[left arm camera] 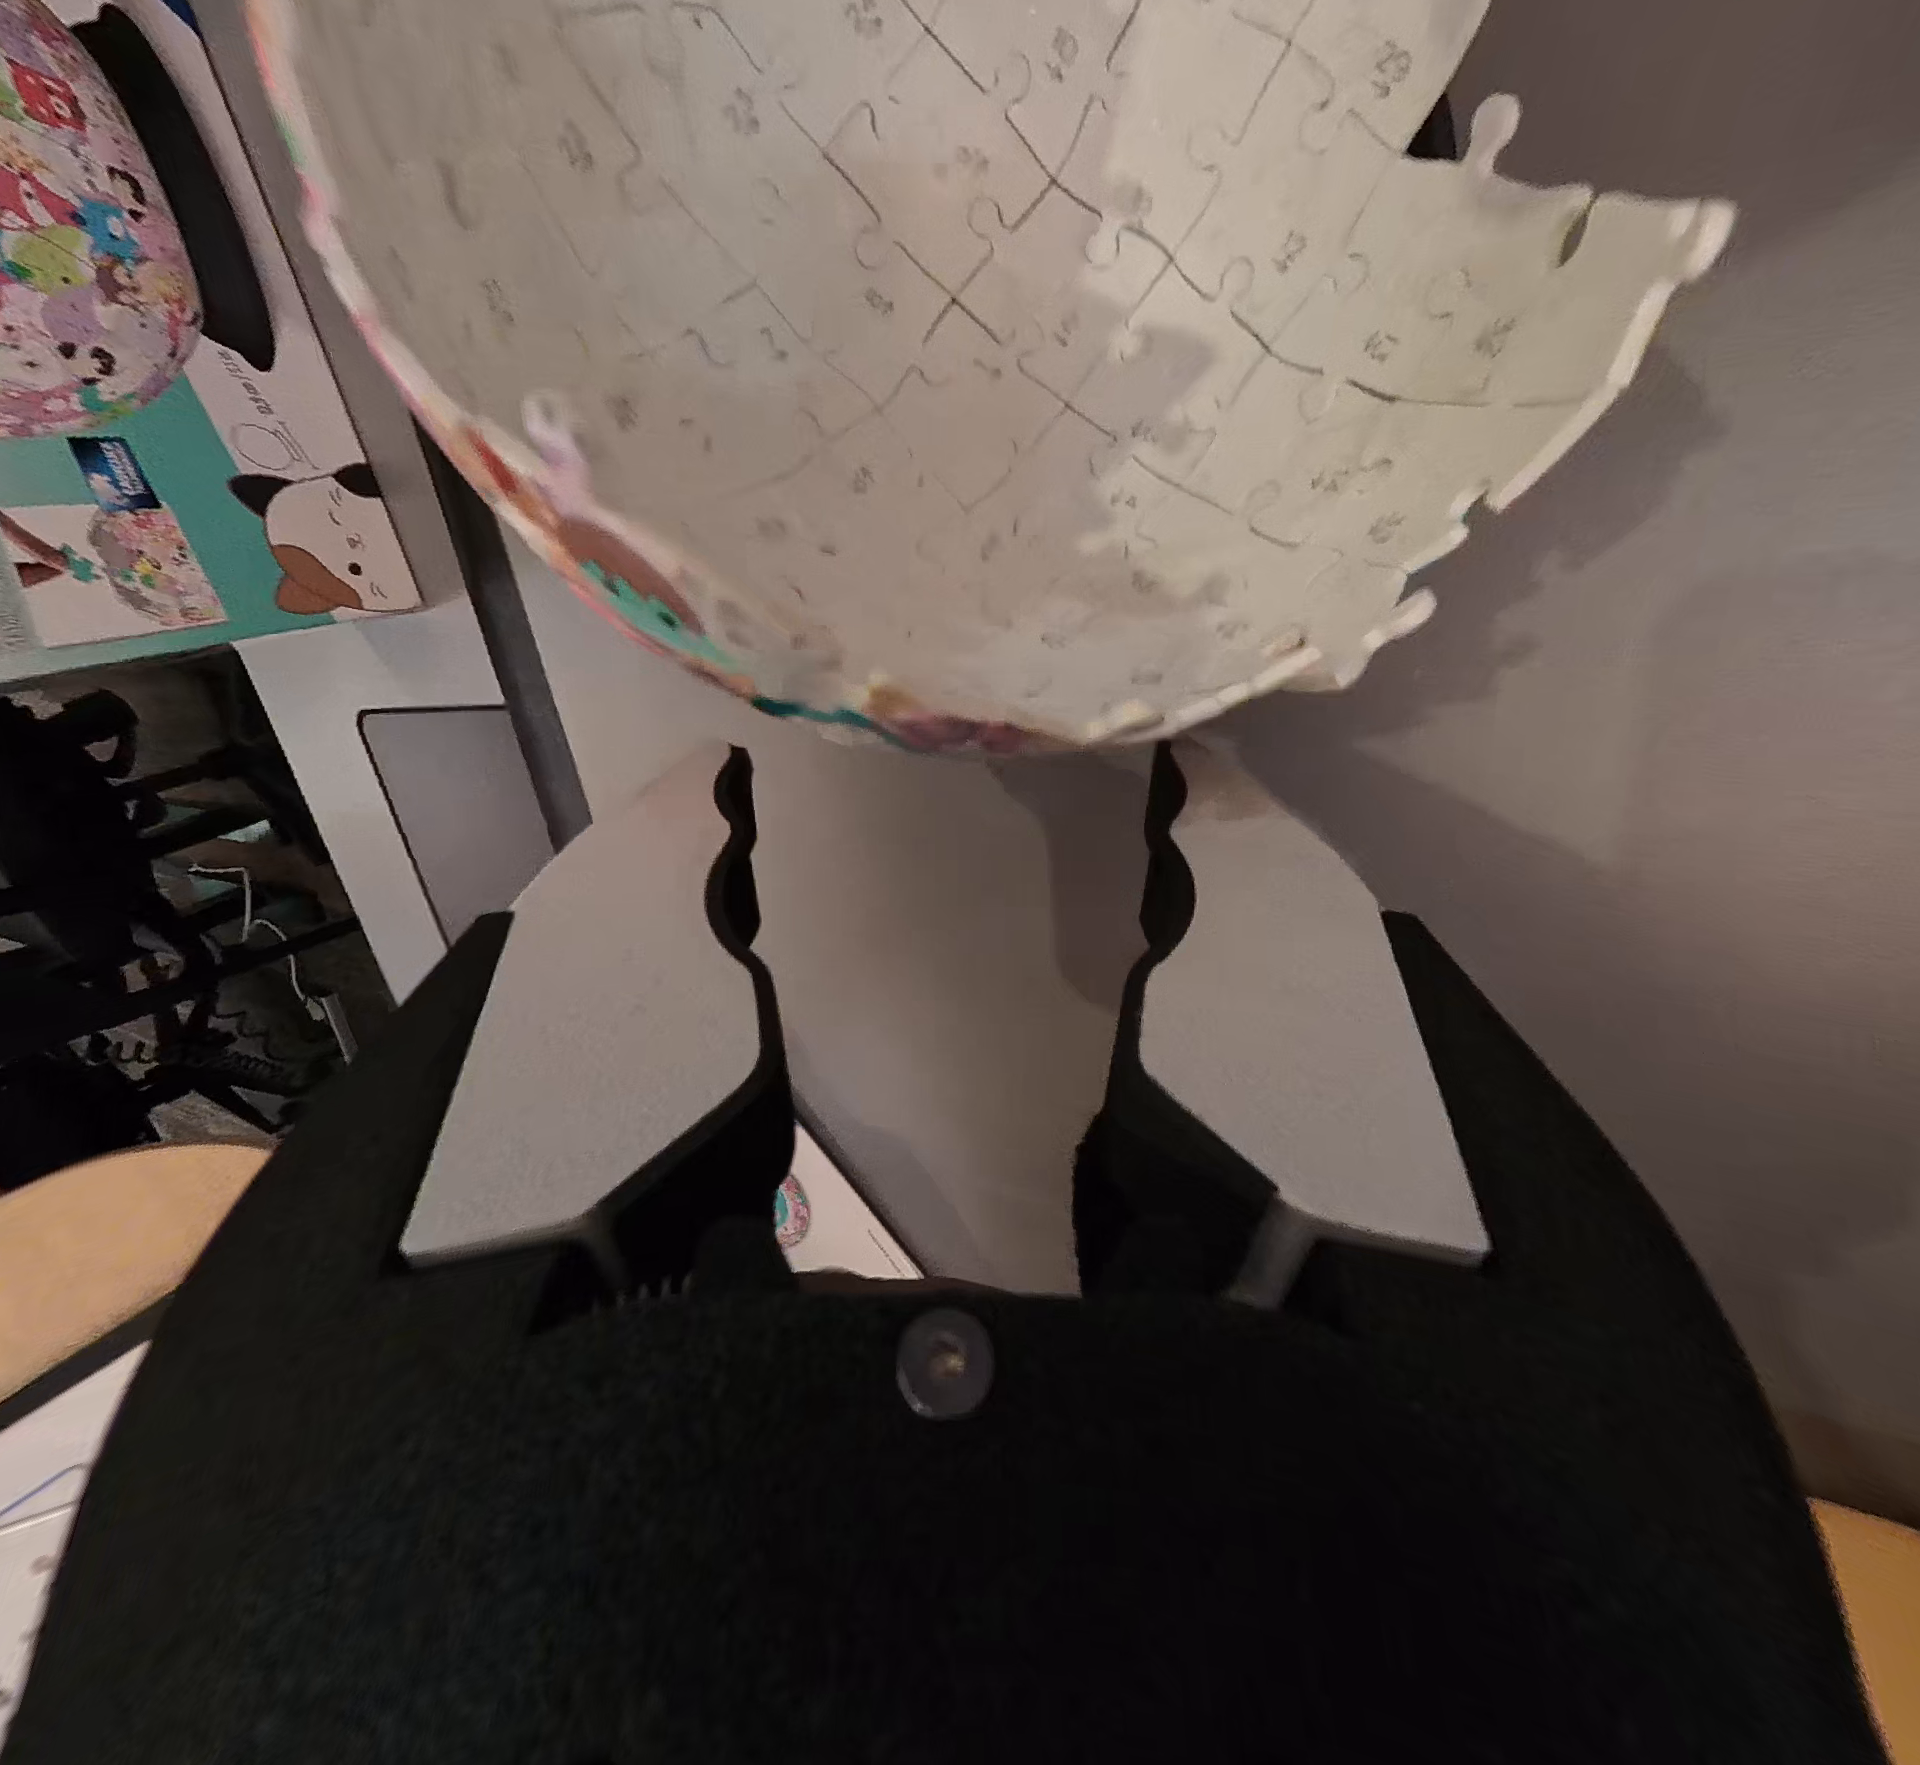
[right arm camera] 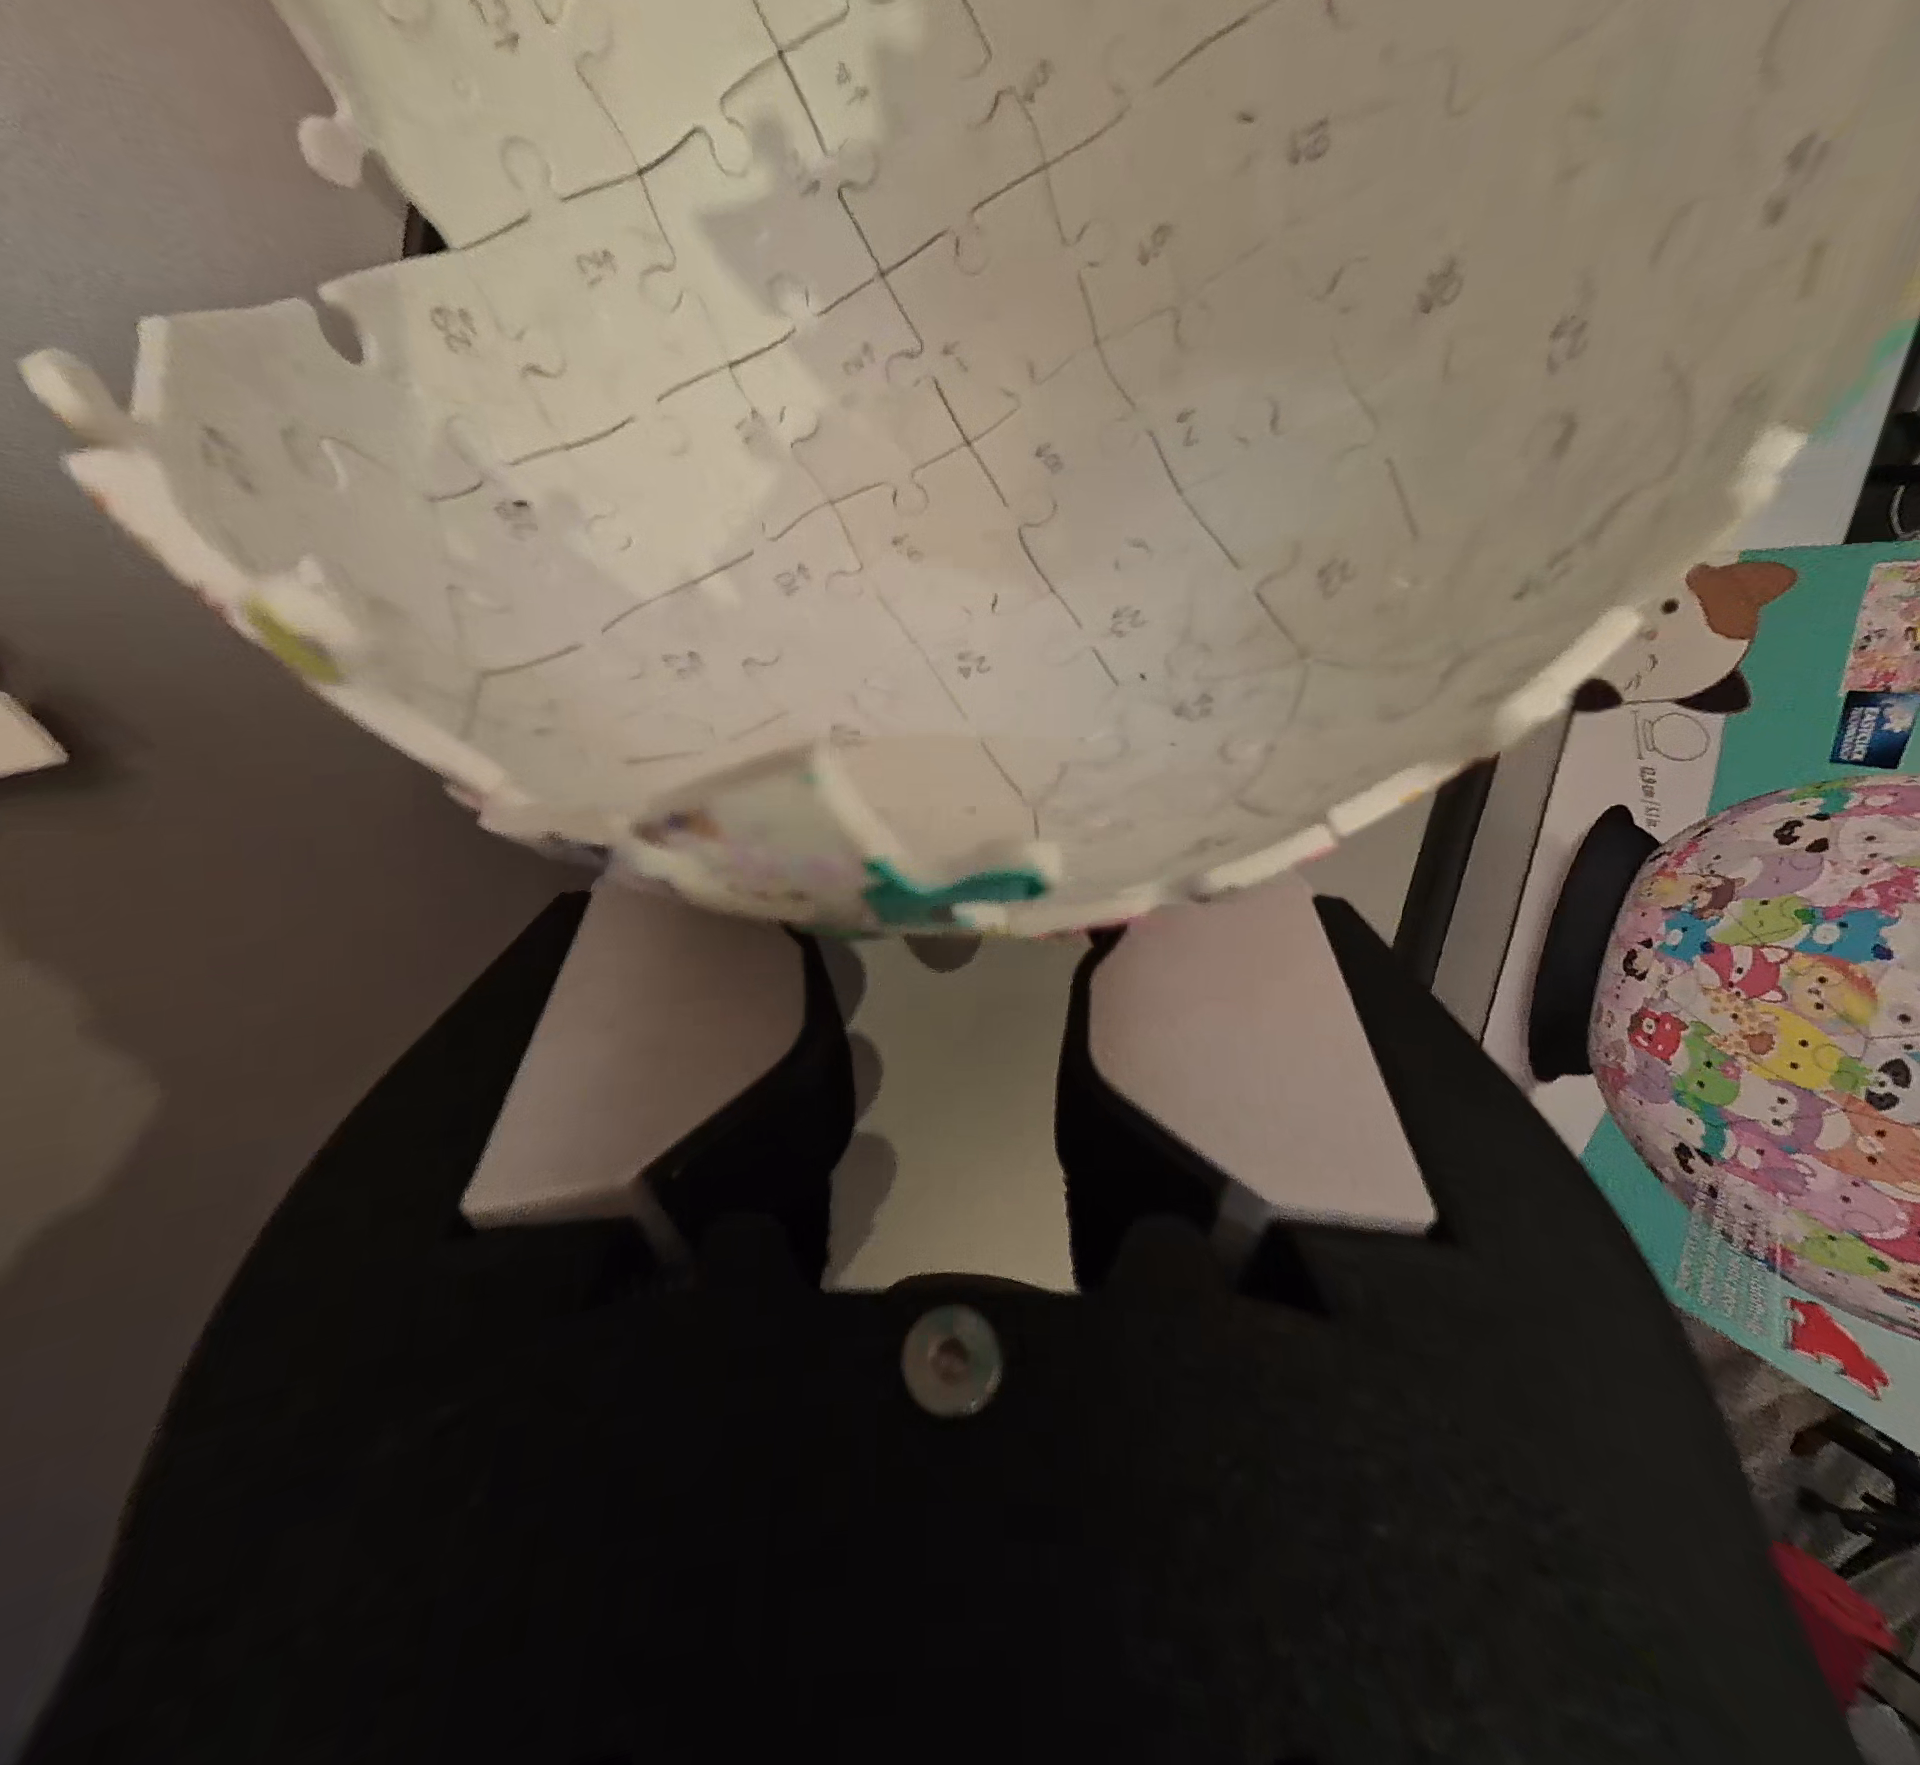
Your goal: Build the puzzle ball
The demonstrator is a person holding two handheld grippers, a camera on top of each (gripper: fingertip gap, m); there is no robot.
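Both my grippers, left [left arm camera: 951, 770] and right [right arm camera: 951, 936], fingers apart, tips hidden under half-built puzzle ball [left arm camera: 935, 261] rim. Risk: uneven push, seams pop, shell collapses.

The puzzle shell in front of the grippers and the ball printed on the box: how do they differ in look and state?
The puzzle shell is unfinished: an open bowl with a jagged edge of tabs. The ball pictured on the box is whole and round. The shell shows its plain white inner side, crossed by piece seams and small marks; the pictured ball shows a colourful outside of cartoon animals. The shell's outer rim has similar pastel colours.
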